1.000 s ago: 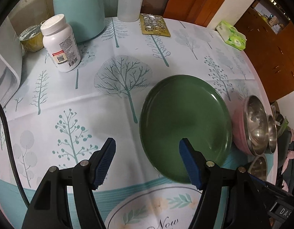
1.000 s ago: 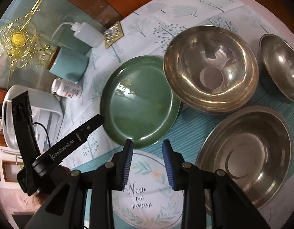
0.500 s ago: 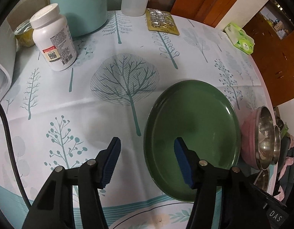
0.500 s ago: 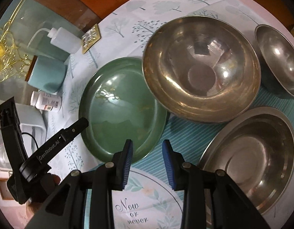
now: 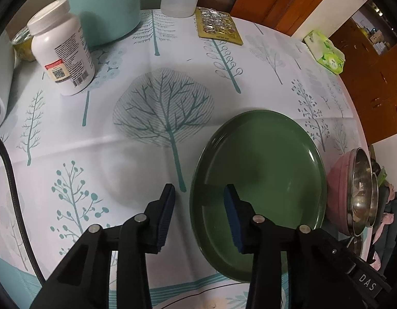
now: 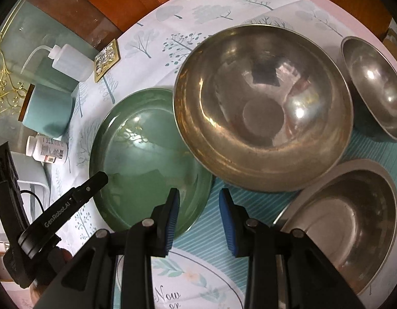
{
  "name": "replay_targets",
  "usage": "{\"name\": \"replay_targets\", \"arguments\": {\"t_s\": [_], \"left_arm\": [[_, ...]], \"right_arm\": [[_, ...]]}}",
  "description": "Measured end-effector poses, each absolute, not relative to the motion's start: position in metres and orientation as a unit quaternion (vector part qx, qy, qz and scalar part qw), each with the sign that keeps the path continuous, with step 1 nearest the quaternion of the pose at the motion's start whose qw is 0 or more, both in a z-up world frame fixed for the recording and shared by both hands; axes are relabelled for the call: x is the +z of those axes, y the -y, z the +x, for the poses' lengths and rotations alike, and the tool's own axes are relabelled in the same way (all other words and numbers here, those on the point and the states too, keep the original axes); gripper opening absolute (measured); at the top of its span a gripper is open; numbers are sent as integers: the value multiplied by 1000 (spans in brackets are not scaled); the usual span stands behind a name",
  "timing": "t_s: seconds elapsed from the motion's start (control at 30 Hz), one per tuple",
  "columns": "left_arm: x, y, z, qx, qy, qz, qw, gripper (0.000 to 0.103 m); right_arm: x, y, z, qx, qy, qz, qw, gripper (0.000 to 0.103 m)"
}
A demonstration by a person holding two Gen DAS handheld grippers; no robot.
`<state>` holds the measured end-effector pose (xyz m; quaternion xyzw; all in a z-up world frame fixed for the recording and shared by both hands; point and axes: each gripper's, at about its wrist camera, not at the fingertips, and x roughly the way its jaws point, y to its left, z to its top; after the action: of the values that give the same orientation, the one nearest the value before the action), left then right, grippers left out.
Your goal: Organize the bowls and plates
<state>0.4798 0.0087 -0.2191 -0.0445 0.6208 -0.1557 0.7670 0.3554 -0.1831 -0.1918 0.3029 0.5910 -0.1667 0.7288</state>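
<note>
The tidying looks barely begun. The green plate (image 5: 265, 159) lies flat on the desk (image 5: 136, 139), touching the big metal bowl (image 6: 262, 108). A small bowl (image 6: 373, 87) and a shallow metal dish (image 6: 350, 219) sit apart, nothing stacked. The left claw (image 5: 198, 200) is closing over the plate's near rim, not pressing yet. The right claw (image 6: 197, 206) is narrow and empty. The plate is smooth, shiny, dark green.
</note>
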Motion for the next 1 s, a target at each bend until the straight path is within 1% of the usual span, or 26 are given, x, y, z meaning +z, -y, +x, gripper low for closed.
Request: {"name": "replay_targets", "arguments": {"t_s": [0.17,0.23,0.3,0.43,0.6,0.73,0.8,1.0], "left_arm": [[-219,-6,481,-160,-618,-36,769,30],[-219,-3,481,-161,-618,-31,769,29],[-219,-2,480,-164,-619,-29,768,21],[-221,-1,480,-164,-619,-33,767,19],[-221,-3,481,-161,-620,-38,767,18],[-220,-3,480,-161,-615,-35,771,17],[-220,-4,479,-161,-616,-40,770,16],[-213,-21,470,-177,-607,-55,773,10]], "right_arm": [[-194,182,362,-172,-595,292,729,32],[-195,180,364,-173,-598,288,728,29],[-196,179,365,-174,-602,283,726,26],[-195,183,363,-168,-605,295,720,23],[-196,188,362,-167,-608,294,719,15],[-196,186,365,-174,-607,275,725,12],[-196,183,366,-178,-607,252,732,7],[-190,177,361,-155,-606,222,748,7]]}}
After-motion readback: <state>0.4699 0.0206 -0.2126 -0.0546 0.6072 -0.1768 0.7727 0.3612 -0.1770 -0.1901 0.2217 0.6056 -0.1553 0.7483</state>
